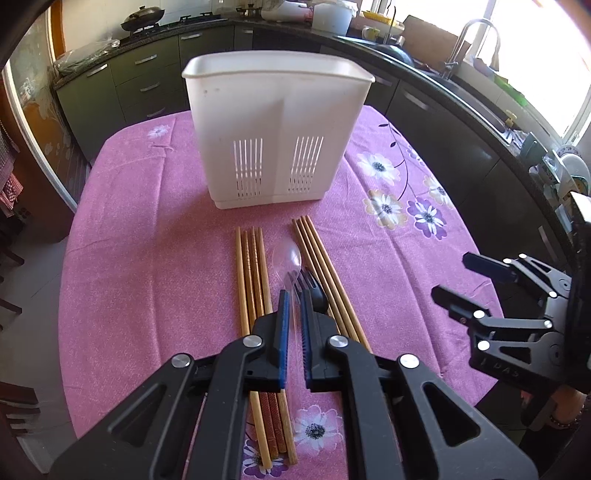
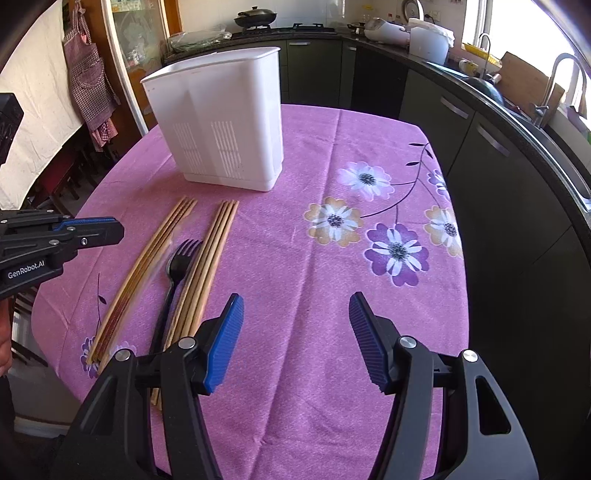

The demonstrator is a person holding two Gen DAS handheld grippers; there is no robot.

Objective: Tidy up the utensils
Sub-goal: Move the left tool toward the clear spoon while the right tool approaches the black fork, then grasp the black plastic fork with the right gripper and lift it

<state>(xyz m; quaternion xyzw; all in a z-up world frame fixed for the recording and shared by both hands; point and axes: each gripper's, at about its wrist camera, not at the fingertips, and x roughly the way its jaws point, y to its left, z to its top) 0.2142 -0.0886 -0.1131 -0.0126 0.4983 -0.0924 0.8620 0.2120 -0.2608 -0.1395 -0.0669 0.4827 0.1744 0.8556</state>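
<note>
From the left wrist, my left tool [image 1: 293,295] is pinched nearly closed on the clear plastic spoon [image 1: 288,258], held by its handle so the bowl leads toward the white caddy [image 1: 275,129] beyond.

From the right wrist, my right tool [image 2: 295,314] hangs half open, holding nothing, above bare tabletop [image 2: 314,350]; the black fork [image 2: 175,273] lies between the chopsticks [image 2: 207,266].

You stand in a home kitchen: dark cabinets [image 1: 147,74] run under a black counter [image 2: 517,122], a wok [image 2: 255,16] sits on the stove, a tap [image 2: 565,85] bends over the sink, an apron [image 2: 86,81] hangs by the door, and a flowered pink cloth [image 2: 332,258] covers the table.
</note>
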